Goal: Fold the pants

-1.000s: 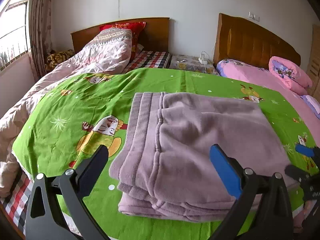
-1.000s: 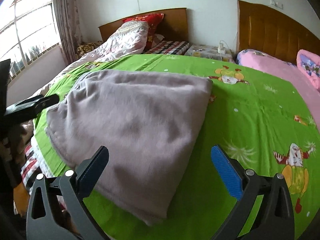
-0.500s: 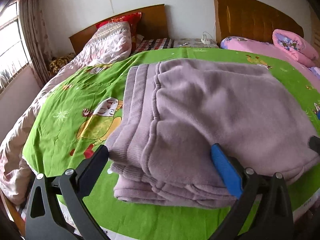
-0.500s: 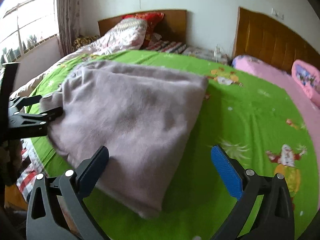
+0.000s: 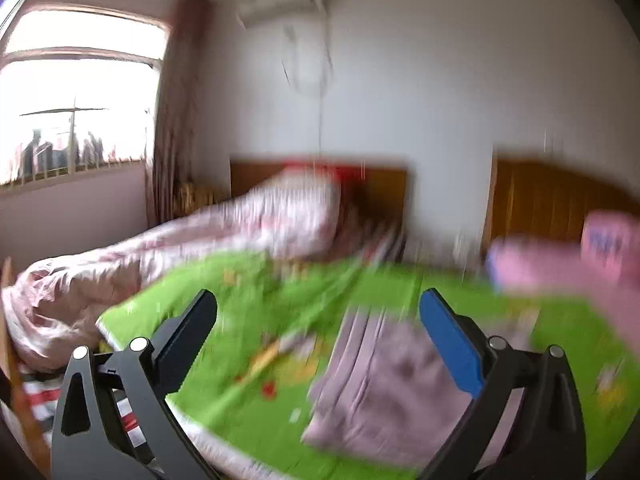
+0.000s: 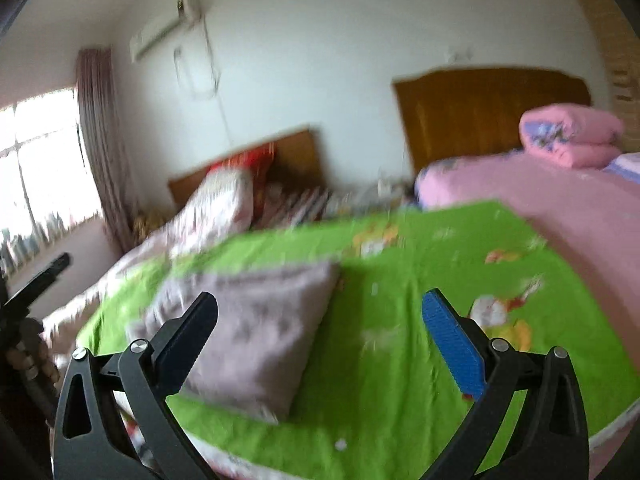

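The folded mauve pants (image 5: 384, 392) lie in a compact stack on the green cartoon blanket (image 5: 256, 304), low and right of centre in the blurred left wrist view. In the right wrist view the pants (image 6: 256, 320) lie left of centre on the blanket (image 6: 400, 340). My left gripper (image 5: 318, 334) hangs open above the bed's near edge, nothing between its fingers. My right gripper (image 6: 320, 334) is open and empty too, raised clear of the cloth. The left gripper's black arm (image 6: 36, 284) shows at the left edge of the right wrist view.
A rumpled pink-and-white quilt (image 5: 168, 248) lies to the left of the green blanket. A second bed with pink bedding (image 6: 560, 208) and a rolled pink quilt (image 6: 572, 136) stands on the right. Wooden headboards (image 6: 488, 116) line the far wall, with a window (image 5: 72, 108) at left.
Both grippers have pulled back and tilted up from the pants, so the wall and window now fill the views. The folded pants stay on the blanket. Both views are motion-blurred.
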Motion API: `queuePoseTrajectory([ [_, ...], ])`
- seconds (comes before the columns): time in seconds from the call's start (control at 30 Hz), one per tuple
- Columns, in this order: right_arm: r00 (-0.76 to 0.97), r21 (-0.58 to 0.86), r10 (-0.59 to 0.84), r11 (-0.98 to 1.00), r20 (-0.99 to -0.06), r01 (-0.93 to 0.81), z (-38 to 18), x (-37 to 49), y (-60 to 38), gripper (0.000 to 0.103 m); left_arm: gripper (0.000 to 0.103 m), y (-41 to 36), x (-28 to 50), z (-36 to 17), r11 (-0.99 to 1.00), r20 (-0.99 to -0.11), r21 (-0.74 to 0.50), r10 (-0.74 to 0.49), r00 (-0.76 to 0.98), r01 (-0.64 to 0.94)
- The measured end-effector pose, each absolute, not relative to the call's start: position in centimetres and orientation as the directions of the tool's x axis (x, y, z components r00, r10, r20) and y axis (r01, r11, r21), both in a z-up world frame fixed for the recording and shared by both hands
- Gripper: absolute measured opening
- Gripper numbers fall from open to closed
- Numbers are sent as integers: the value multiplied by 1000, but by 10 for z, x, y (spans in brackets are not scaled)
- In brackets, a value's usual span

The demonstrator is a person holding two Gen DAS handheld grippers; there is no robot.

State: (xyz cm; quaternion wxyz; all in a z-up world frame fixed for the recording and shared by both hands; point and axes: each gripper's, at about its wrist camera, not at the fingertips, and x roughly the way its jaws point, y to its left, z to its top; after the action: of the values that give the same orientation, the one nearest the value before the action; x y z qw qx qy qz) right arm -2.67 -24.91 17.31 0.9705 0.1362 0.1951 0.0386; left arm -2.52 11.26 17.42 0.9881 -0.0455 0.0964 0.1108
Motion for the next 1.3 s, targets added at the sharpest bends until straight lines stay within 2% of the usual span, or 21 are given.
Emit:
queuePoseTrajectory([
  [0.03,931,284,125,959,-342,-25,180,-31,-249,98,101,113,-38,185,967,-144,-105,218,965,-234],
  [0.1,948,285,127,958,-292,-40,192,-38,-243,98,102,110,-52,197,966,-105,-125,214,971,-227],
  [0.23,947,245,152,966,-282,-82,192,-44,-224,99,102,95,-49,193,970,-185,-45,226,956,-238],
  [0.43,885,142,215,975,-413,-170,156,-43,-182,98,102,58,-38,142,988,-380,-1,144,914,-156],
  [0.6,786,55,244,964,-568,-260,122,-37,-153,98,102,27,-38,94,989,-480,97,148,864,-115],
  [0.7,765,44,242,962,-596,-270,113,-39,-148,98,102,22,-38,78,990,-528,111,130,840,-84],
  [1.3,796,71,231,970,-560,-232,120,-41,-162,98,102,22,-42,73,992,-503,109,107,858,-59],
])
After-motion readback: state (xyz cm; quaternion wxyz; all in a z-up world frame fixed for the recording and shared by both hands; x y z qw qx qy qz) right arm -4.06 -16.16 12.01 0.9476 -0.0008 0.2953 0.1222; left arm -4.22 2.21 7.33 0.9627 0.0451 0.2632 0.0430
